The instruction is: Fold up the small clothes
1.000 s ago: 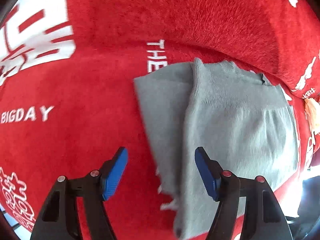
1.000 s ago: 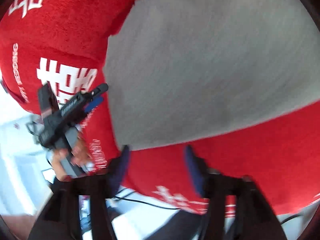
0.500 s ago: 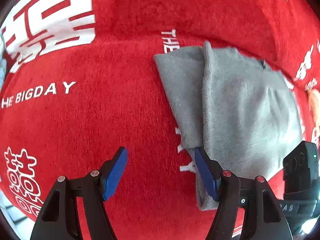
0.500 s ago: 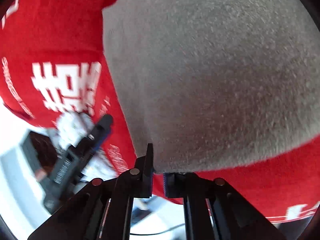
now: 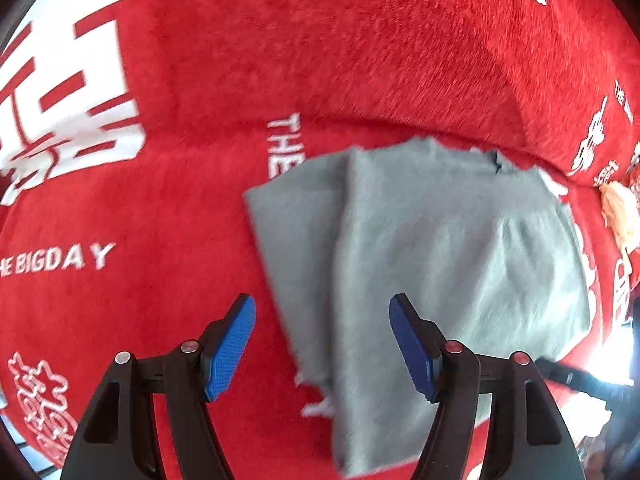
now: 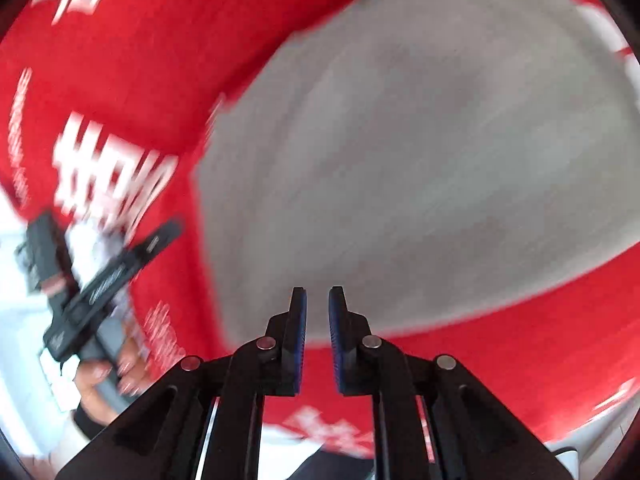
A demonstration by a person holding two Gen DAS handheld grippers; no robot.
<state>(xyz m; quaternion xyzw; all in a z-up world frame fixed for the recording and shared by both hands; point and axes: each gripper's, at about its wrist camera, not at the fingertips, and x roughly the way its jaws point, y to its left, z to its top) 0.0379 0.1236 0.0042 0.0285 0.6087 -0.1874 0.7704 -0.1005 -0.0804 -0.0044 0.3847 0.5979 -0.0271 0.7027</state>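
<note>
A grey knit garment (image 5: 432, 248) lies folded on the red plush cloth (image 5: 168, 216), with one layer overlapping another along a vertical edge. My left gripper (image 5: 322, 344) is open and empty, its blue pads hovering over the garment's near left edge. In the right wrist view the same grey garment (image 6: 420, 152) fills the upper right, blurred by motion. My right gripper (image 6: 318, 332) has its jaws nearly closed with a narrow gap, holds nothing, and sits just off the garment's near edge.
The red cloth carries white lettering (image 5: 60, 260) and large white characters (image 5: 60, 92). A peach item (image 5: 618, 216) lies at the far right. The left gripper held in a hand (image 6: 100, 280) shows in the right wrist view, with the bed edge below.
My right gripper pinched shut at the garment's near edge, then let go and drew back, its jaws parting slightly. My left gripper, open throughout, shifted back over the garment's left edge.
</note>
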